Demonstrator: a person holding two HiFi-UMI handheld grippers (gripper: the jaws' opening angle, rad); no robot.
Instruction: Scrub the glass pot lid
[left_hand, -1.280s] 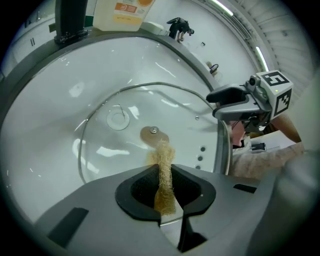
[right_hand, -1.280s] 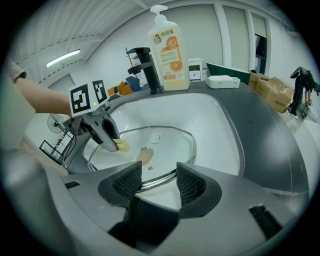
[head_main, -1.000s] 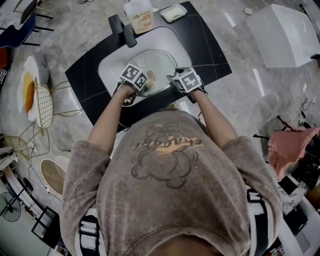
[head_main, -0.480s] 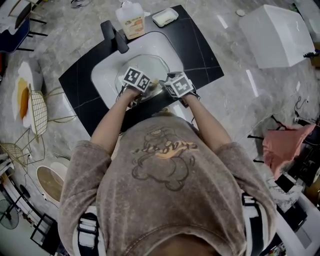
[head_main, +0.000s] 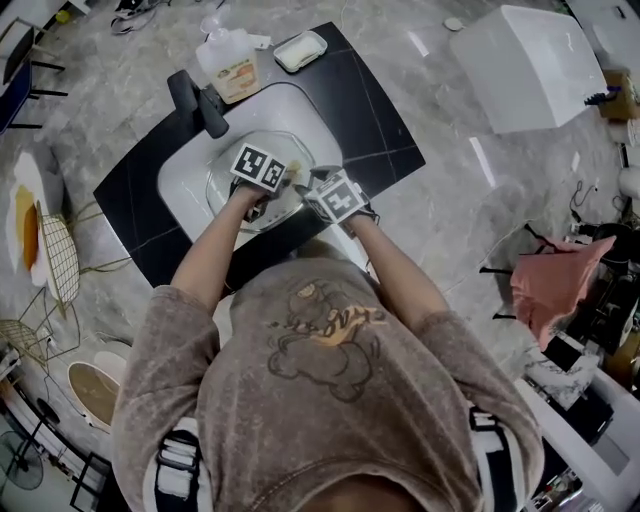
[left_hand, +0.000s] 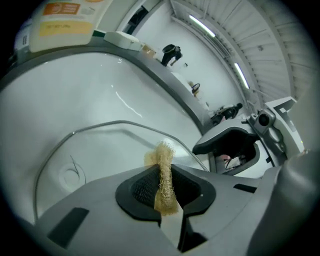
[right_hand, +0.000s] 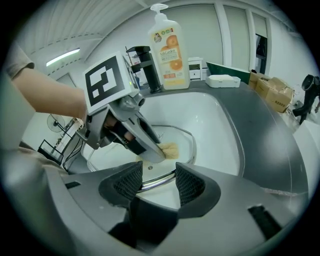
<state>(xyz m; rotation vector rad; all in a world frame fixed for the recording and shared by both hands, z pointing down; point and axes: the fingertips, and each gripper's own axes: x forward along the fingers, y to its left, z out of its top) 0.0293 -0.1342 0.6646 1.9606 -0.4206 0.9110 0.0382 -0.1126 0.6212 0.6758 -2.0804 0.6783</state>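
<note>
The left gripper (left_hand: 165, 189) has its fingers (left_hand: 139, 189) pressed together on a strip of yellowish scrub pad (left_hand: 163, 167). The pad stands up between the two dark ribbed faces, and its frayed end sticks out past the fingertips. That end lies against the glass pot lid (left_hand: 95, 145), which spreads out ahead of and below these fingers, with its metal rim curving round to their far side.

The right gripper (right_hand: 156, 187) sits at the near edge of the lid. Its fingers (right_hand: 127, 184) are spread wide and have just been closing a little. A short stretch of the lid's rim runs across the gap from one ribbed face to the other. No view makes clear whether the faces press on it. Just beyond these fingertips, the left gripper's tip and the pad rest on the glass.

The lid lies in the white sink basin (right_hand: 220, 125), which rises on all sides past both pairs of fingers. Well beyond them, on the dark counter (right_hand: 270, 135), stand a black faucet (right_hand: 145, 67), an orange-labelled soap bottle (right_hand: 169, 47) and a white soap dish (right_hand: 223, 80).
</note>
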